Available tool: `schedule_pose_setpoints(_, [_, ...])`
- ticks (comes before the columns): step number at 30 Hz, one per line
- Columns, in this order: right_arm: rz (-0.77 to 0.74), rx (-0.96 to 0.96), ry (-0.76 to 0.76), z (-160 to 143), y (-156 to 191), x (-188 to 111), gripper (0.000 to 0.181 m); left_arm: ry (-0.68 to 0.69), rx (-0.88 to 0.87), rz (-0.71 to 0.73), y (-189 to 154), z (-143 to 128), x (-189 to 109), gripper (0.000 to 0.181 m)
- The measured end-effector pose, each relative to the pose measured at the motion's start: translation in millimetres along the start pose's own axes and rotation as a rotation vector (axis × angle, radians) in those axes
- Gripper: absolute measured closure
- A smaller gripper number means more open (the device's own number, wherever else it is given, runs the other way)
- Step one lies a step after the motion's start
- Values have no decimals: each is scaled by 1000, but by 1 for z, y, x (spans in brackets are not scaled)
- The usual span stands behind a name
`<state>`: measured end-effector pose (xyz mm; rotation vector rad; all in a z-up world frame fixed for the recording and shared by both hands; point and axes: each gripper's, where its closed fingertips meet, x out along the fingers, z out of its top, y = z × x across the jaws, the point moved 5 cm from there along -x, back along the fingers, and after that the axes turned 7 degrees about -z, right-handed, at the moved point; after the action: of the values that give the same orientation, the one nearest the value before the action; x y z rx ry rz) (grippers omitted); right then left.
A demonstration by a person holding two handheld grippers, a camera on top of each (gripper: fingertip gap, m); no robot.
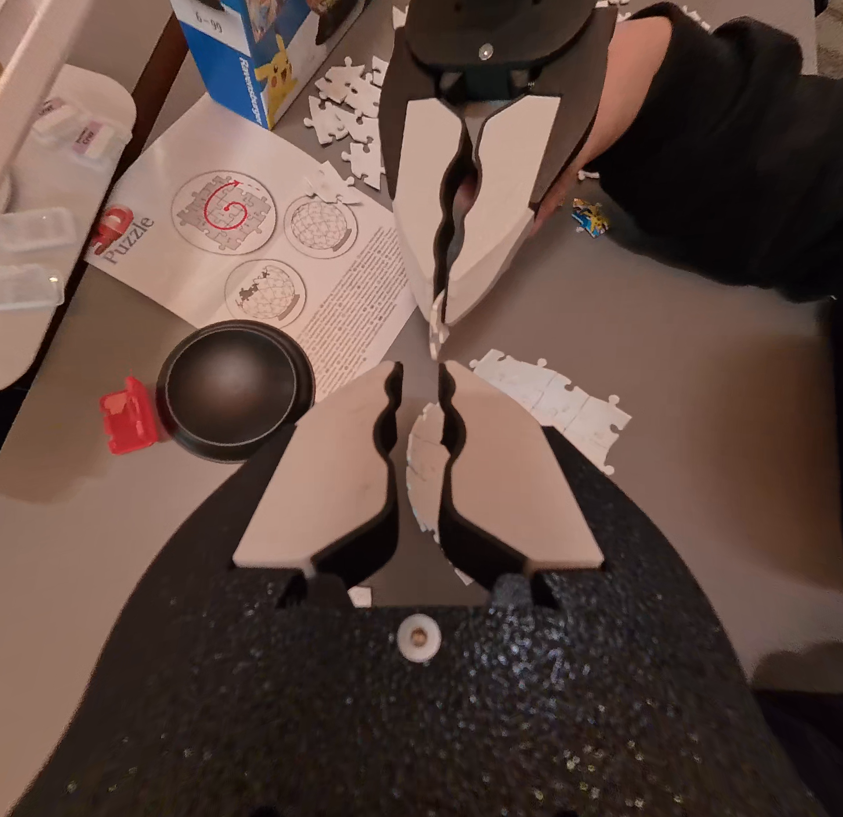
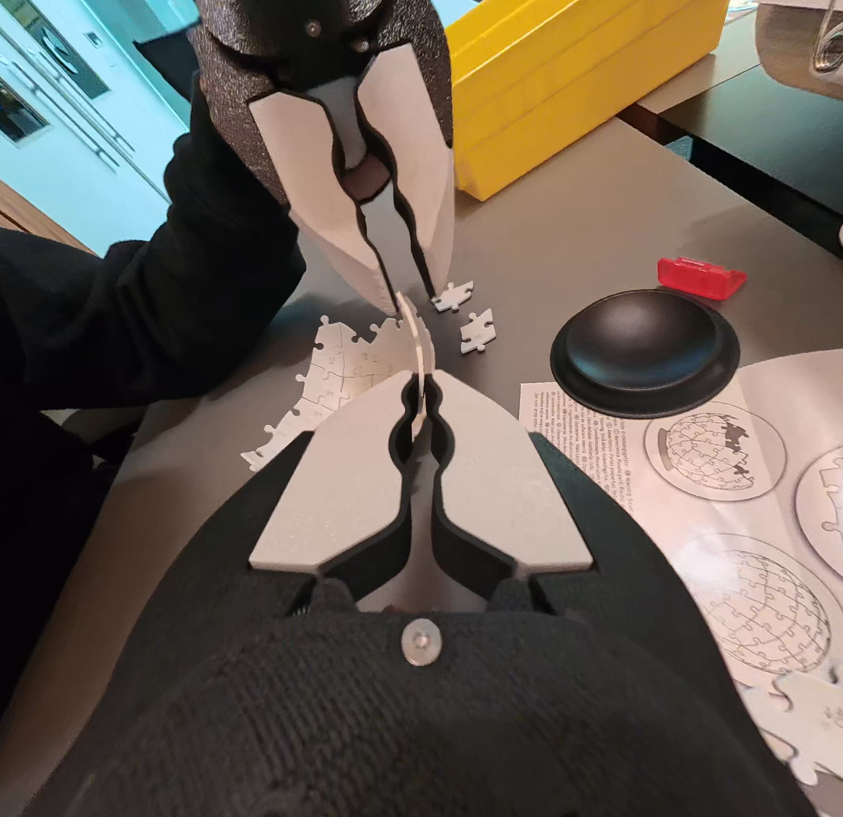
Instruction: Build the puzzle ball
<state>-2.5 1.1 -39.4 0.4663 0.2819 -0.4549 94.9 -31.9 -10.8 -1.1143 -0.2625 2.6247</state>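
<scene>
Because the curved puzzle piece [image 2: 417, 339] is thin, light and stiff card-like plastic, it should be pinched by its flat faces near one end, leaving its tabs free, and pressed in gently, since hard force could bend a tab or pop the joints already made. The right gripper [image 2: 420, 375] has its fingers closed on that piece, held on edge above the middle of the table [image 1: 638, 339]. The assembled section [image 2: 346, 371], a white arc of joined pieces, lies on the table just beside it. The left gripper [image 1: 422, 366] has its fingers parted, one tip touching the section's edge and nothing clamped. I judge the section floppy at its seams, so it is best steadied close to the joint being made. A blue puzzle box [image 1: 255, 42] at the table's far edge bears a brand mark, an age label and cartoon figures. The instruction sheet [image 1: 365, 266] beside it shows a logo, round diagrams and fine print. Small labelled containers sit off the table's left edge. A black stand [image 1: 230, 389] overlaps the sheet's corner, with a red clip [image 1: 127, 414] touching it.
</scene>
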Motion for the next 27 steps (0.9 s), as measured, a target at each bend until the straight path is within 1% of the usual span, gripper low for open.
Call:
schedule_pose_setpoints(4, [35,39,-33,3,2,2,179,3,9,-11,-3,3,6,169])
schedule_pose_setpoints(5, [51,43,-32,3,4,4,179,4,14,-18,-3,4,7,178])
schedule_pose_setpoints(7, [37,39,-19,1,3,5,179,6,0,-37,-4,5,8,178])
schedule_pose_setpoints(12, [74,43,5,-2,6,3,178,-22,-59,-115,-3,6,11,180])
schedule_pose_setpoints(14, [69,24,23,-3,6,2,176,23,-46,-111,-3,1,12,179])
schedule_pose_setpoints(16, [15,29,3,-1,1,1,166,87,-20,-114,-4,-6,15,179])
schedule_pose_setpoints(18, [30,54,-24,1,2,4,163,123,-2,-132,-6,-10,19,179])
schedule_pose_setpoints(21, [36,70,36,-7,3,11,157,174,32,-143,-7,-16,24,179])
schedule_pose_setpoints(25, [39,52,71,-10,7,19,156,203,62,-125,-6,-17,28,179])
schedule_pose_setpoints(27, [42,23,105,-13,10,23,159,204,53,-144,-8,-17,29,180])
